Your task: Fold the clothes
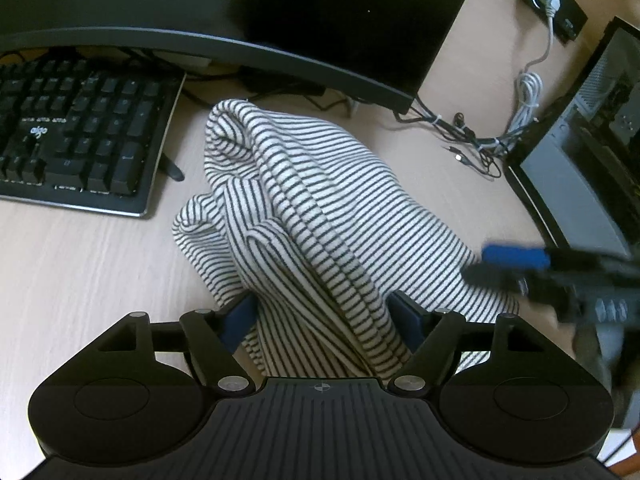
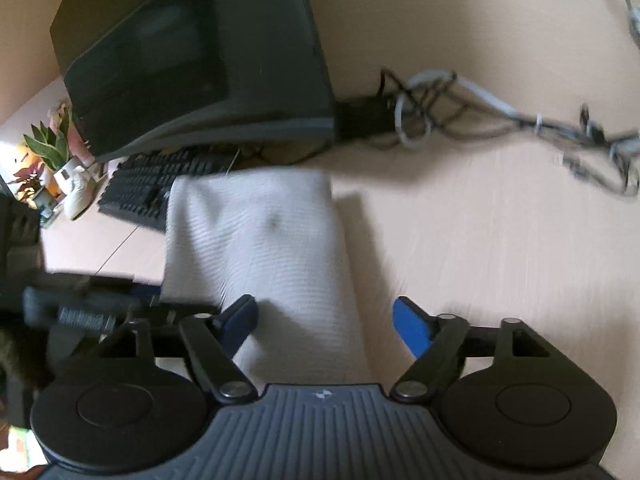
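Keyboard: the black keyboard (image 1: 76, 136) sits at nine to ten o'clock in your left wrist view, well clear of the cloth.
Monitor: the dark curved monitor (image 1: 240, 20) spans twelve o'clock, its lower edge hanging near the garment's far end.
Garment: the striped knit garment (image 1: 304, 216) lies bunched on the tabletop (image 1: 80, 272), running from centre down to six o'clock. It is rumpled and not yet a flat fold.
Left claw: your left claw (image 1: 324, 320) stands wide, with a thick roll of the cloth between its blue pads (image 1: 240, 320). You cannot tell whether the pads press on it.
Right claw: your right claw (image 2: 326, 324) is spread wide. The cloth (image 2: 256, 248) lies between the jaws and brushes the left pad; the right pad is clear of it. That view is blurred.
Cables: a tangle of cables (image 1: 480, 140) lies at two o'clock beside the computer case (image 1: 592, 152).
Risk, grip: if you close the left claw on the whole roll, you would likely catch several layers and drag the bundle rather than one edge.
Risk, snag: sweeping the cloth toward one or two o'clock could catch the cables or knock the monitor.
Risk, clash: the right claw (image 1: 504, 264) hovers at three o'clock beside the left, so crossing paths could make them collide.
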A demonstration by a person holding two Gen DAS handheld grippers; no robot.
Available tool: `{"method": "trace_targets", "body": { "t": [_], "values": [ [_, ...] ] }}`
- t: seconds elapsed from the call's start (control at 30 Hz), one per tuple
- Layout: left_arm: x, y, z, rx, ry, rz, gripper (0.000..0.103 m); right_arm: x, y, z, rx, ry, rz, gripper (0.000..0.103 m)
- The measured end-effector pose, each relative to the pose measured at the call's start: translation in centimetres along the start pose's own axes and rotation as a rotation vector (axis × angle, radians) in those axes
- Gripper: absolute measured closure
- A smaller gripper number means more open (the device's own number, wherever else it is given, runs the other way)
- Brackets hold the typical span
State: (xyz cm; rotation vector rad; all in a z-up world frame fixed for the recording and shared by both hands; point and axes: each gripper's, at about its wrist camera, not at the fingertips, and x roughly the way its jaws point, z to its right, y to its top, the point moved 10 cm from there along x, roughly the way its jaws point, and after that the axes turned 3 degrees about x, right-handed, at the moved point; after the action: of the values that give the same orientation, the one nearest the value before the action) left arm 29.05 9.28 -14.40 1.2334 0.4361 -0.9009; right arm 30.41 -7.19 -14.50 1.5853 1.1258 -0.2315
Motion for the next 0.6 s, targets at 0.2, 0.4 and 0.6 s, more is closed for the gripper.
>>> {"method": "trace_targets", "body": {
  "t": [0.2,0.4,0.6],
  "values": [
    [0.1,0.0,-0.2,-0.011,0.023,0.008,0.025,1.1,-0.6,-1.0,-0.021,0.035,-0.013,0.029],
    [0.6,1.3,-0.6,-0.008,0.059,0.028,0.027,2.4,0.5,-1.5,-0.088,0.005,0.012,0.029],
    [0.0,0.9,-0.4,-0.017,0.062,0.039,0.030,2.0,0.0,-1.6,-0.109,-0.007,0.021,0.029]
  ]
}}
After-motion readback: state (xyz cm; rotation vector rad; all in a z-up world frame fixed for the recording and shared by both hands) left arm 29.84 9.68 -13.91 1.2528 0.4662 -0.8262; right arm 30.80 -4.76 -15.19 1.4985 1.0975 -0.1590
